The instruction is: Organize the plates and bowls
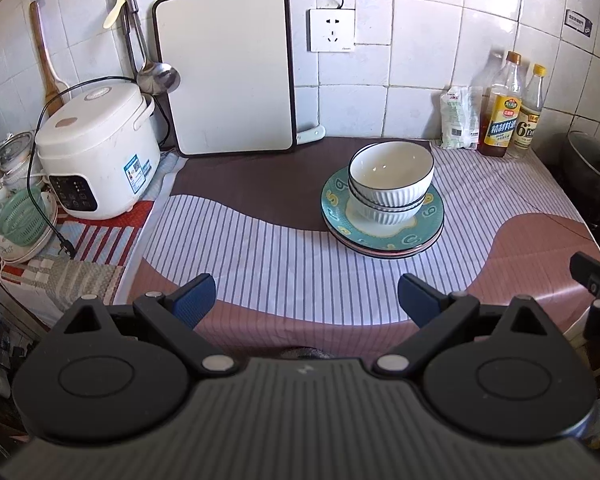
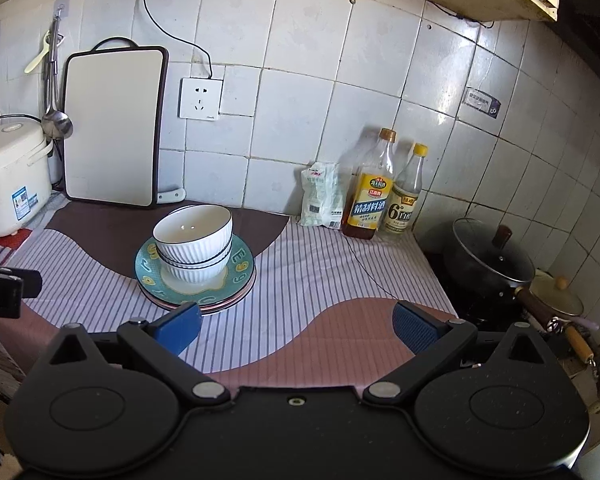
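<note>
- A kitchen counter is shown, covered by a cloth [image 1: 292,248] printed with purple-and-white stripes and curved patches of brown and pink.
- A stack of dishes is set on the cloth as the main landmark: two white ribbed bowls [image 1: 390,184], nested one inside the other, are placed on a teal patterned plate [image 1: 420,228], with more plates [image 2: 236,300], one of them pink-edged, seen beneath it.
- The left gripper [image 1: 306,300] is held low above the near edge of the cloth, in front of the stack and apart from it; its blue-padded fingers [image 1: 194,300] are spread wide with nothing between them.
- The right gripper [image 2: 296,330] is held in front of the stack and slightly to its right, its blue fingers [image 2: 180,328] likewise spread wide and empty; in its own view the left finger overlaps the plate rim, and contact cannot be judged.
- Behind the stack, a white cutting board [image 1: 224,68] is leaned upright against a wall of white tiles [image 2: 300,100], beside a wall socket [image 1: 332,30].
- Left of the stack, a white rice cooker [image 1: 96,152] is placed on a red striped mat, with a ladle [image 1: 158,76] and a wooden spatula hung above it.
- Right of the stack, a white packet [image 2: 322,196] and two bottles [image 2: 384,192] are stood against the tiles.
- Further right, a dark lidded pot [image 2: 488,260] is seen on a stove.
</note>
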`<state>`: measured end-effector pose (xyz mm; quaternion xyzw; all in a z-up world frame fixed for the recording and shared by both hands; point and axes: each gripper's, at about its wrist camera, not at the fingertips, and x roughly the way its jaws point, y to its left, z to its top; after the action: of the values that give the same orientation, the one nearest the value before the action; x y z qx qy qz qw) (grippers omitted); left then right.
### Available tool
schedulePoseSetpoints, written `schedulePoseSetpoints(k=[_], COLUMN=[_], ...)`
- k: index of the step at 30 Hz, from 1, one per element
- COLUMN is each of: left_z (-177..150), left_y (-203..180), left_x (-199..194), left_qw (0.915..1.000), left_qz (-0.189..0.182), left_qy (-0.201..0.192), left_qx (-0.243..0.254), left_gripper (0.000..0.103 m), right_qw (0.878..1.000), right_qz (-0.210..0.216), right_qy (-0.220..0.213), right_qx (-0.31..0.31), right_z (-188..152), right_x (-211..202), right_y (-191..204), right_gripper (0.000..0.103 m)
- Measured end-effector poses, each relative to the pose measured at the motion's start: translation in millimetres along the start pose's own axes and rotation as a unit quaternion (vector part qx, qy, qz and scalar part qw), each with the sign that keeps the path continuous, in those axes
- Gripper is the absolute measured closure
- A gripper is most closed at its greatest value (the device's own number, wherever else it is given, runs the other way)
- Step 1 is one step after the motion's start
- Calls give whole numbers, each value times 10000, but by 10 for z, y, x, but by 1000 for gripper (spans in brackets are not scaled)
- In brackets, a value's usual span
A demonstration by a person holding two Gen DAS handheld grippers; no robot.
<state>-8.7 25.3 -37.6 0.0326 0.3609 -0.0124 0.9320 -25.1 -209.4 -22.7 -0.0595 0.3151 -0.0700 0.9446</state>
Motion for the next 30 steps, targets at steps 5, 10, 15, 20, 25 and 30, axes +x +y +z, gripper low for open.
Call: schedulePoseSetpoints(k=[5,10,15,20,25,30], left_z=[-22,-48,-57,-78,-86,-86], left_y=[26,92,90,89,97,112], left_x=[45,75,116,170,207,222], left_qw=[10000,9997,9999,9997,9995,9995], left_qz=[-8,-81,10,116,87,94], left_qy=[16,-8,35,167,263,286], left_qx=[-11,-244,-122,-109,-131,-108], left_gripper=[4,4,4,4,4,4], right_qw=[10000,9998,9997,9996,9995,9993], right_qz=[-42,-140,-100,-45,-45,-55], right_qy=[19,-27,34,57,102,165], right_qx=[44,138,229,287,286,322], right_z=[-4,-37,-87,-95,-100,-118], right_x=[28,66,119,136,157,188], right_y=[2,19,13,9,5,-10], right_gripper=[0,0,0,0,0,0])
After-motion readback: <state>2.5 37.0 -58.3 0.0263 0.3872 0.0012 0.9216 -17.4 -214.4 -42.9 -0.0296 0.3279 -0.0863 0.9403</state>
